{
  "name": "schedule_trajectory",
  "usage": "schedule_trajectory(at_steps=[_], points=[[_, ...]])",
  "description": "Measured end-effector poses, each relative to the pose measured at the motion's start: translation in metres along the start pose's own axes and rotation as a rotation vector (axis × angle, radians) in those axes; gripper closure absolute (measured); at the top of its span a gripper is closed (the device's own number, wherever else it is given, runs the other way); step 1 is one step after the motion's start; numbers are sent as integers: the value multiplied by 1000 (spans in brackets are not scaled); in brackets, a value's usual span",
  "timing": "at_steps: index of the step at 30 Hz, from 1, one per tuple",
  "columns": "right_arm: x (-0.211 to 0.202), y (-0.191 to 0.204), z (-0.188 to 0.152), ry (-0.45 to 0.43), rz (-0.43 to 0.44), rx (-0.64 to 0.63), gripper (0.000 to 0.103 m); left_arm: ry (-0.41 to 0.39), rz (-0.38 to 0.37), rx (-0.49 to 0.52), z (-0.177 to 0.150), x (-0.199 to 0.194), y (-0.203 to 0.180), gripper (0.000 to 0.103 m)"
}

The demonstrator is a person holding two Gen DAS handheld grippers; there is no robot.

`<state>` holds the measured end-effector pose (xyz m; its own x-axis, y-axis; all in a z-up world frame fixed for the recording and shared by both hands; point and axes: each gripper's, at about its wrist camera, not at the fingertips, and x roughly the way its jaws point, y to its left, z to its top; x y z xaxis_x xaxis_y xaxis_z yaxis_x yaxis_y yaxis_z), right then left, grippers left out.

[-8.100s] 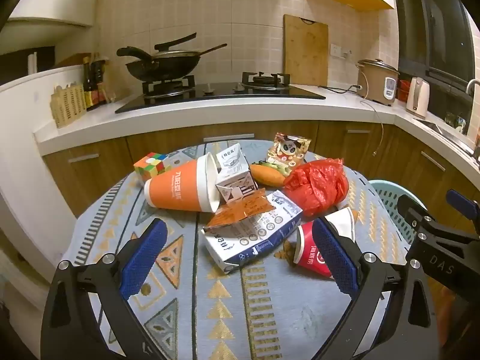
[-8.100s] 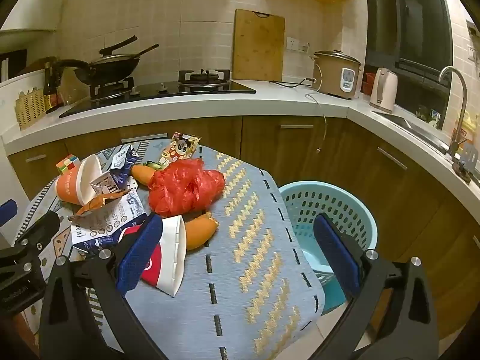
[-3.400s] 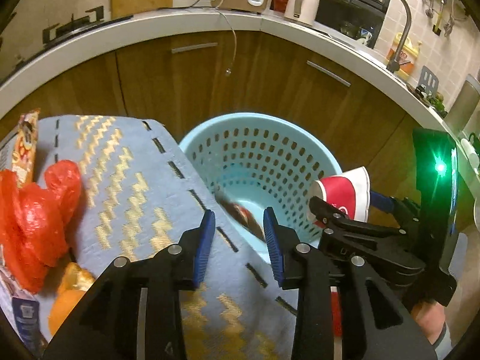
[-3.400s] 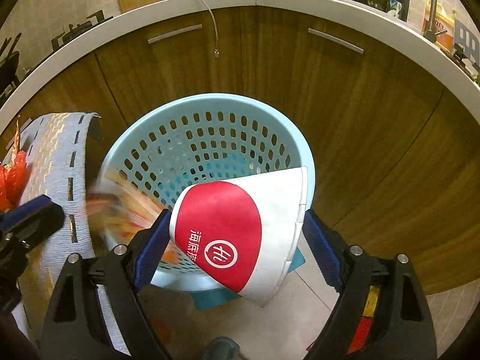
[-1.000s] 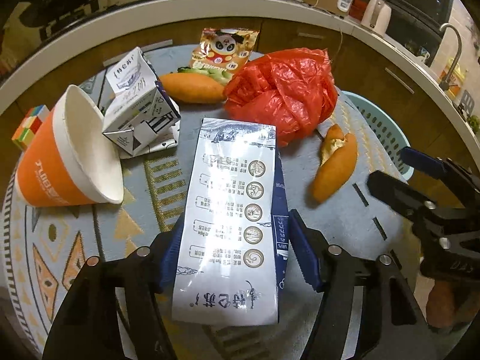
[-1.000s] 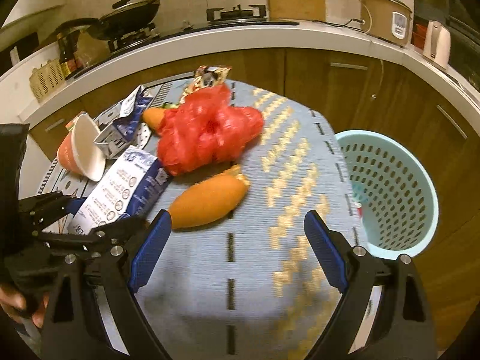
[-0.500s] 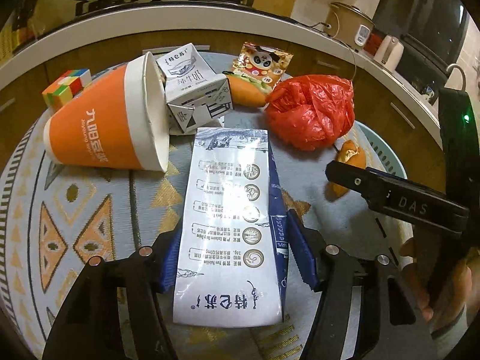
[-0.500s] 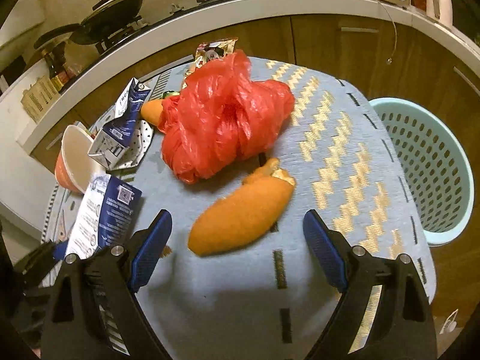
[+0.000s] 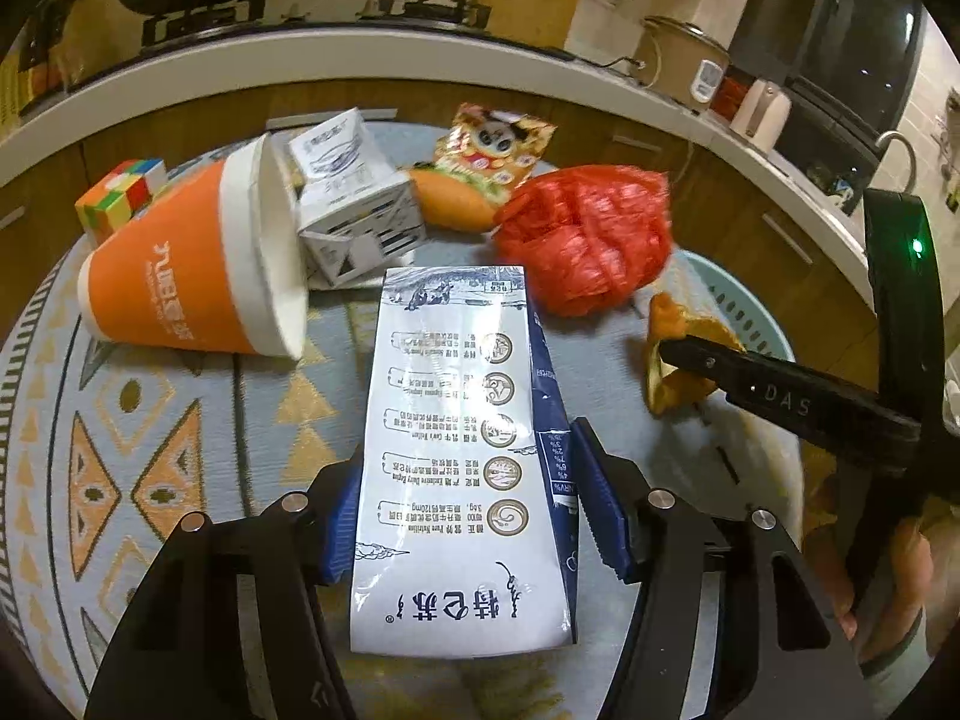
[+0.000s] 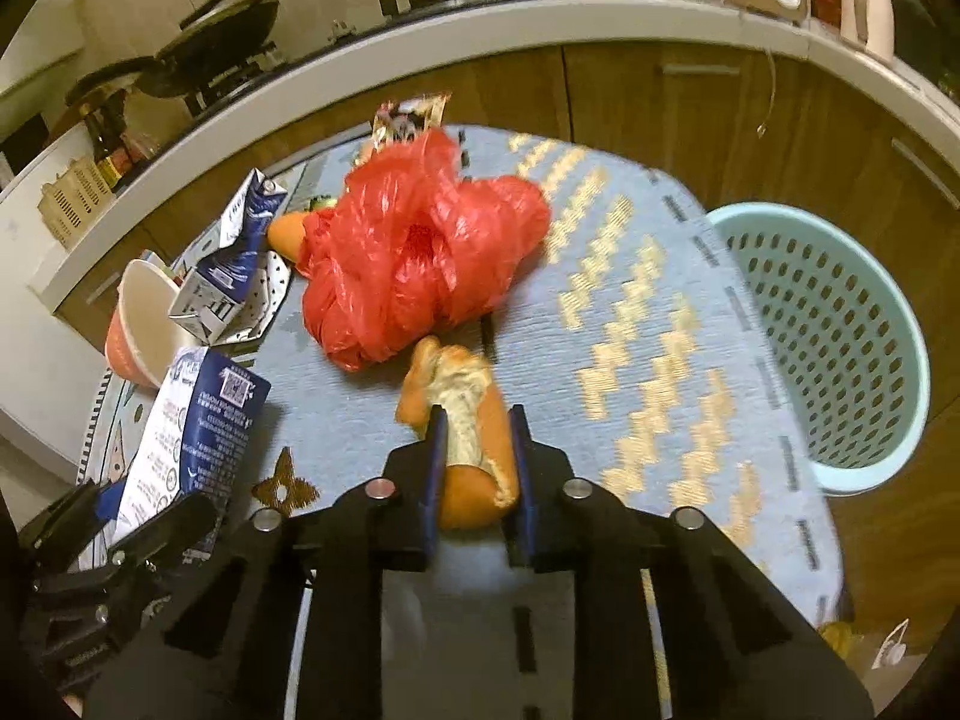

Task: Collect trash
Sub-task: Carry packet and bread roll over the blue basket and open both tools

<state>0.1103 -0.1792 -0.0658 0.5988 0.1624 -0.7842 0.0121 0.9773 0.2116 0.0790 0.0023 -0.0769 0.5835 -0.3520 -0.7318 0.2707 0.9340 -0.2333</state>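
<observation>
Basket [image 10: 840,480] beside table edge [image 10: 774,360], bare cloth [image 10: 630,312] between.

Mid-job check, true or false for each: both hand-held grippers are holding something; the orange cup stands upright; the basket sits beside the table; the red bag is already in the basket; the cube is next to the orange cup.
1. Both hold something: true. The left hand-held gripper is shut on the milk carton; the right hand-held gripper has just closed on the bread.
2. Orange cup upright: false. It lies on its side.
3. Basket beside the table: true.
4. Red bag in the basket: false. It lies on the table.
5. Cube next to the cup: true.
</observation>
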Motion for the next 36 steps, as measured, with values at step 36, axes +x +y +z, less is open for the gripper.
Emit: schedule_trajectory(at_steps=[36], points=[[-72, -196, 45, -202, -205, 242, 90, -36, -200, 247, 93, 71, -198, 44]])
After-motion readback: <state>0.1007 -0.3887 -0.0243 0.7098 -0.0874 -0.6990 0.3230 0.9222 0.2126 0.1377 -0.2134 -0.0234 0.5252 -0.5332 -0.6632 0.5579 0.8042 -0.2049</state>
